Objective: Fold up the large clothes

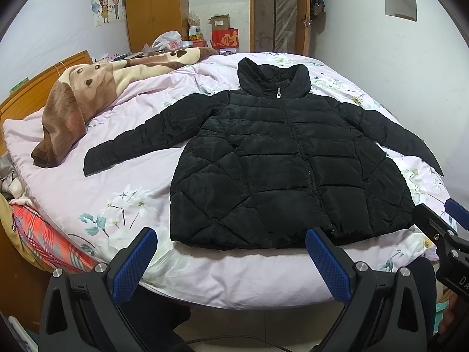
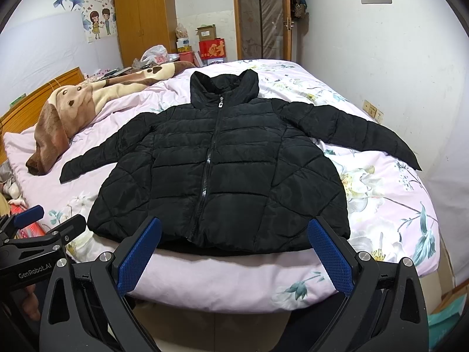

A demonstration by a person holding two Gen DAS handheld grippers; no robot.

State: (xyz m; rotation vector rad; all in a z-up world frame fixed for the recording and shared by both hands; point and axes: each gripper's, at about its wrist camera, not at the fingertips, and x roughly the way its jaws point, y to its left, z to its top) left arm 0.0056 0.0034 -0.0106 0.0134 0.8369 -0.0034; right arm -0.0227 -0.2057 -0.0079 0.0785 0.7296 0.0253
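A black quilted puffer jacket [image 1: 281, 170] lies flat and zipped on the bed, front up, hood at the far end, both sleeves spread out to the sides. It also shows in the right wrist view [image 2: 222, 176]. My left gripper [image 1: 231, 264] is open and empty, held just off the bed's near edge, below the jacket's hem. My right gripper [image 2: 234, 255] is open and empty, also just short of the hem. The right gripper shows at the right edge of the left wrist view [image 1: 439, 228]; the left gripper shows at the left edge of the right wrist view [image 2: 44, 223].
The bed has a pink floral duvet [image 1: 123, 205]. A brown and cream plush blanket [image 1: 76, 108] lies heaped at the left by the wooden headboard [image 1: 32, 85]. A wardrobe [image 1: 152, 8], boxes and a door stand beyond the bed. A wall runs along the right side.
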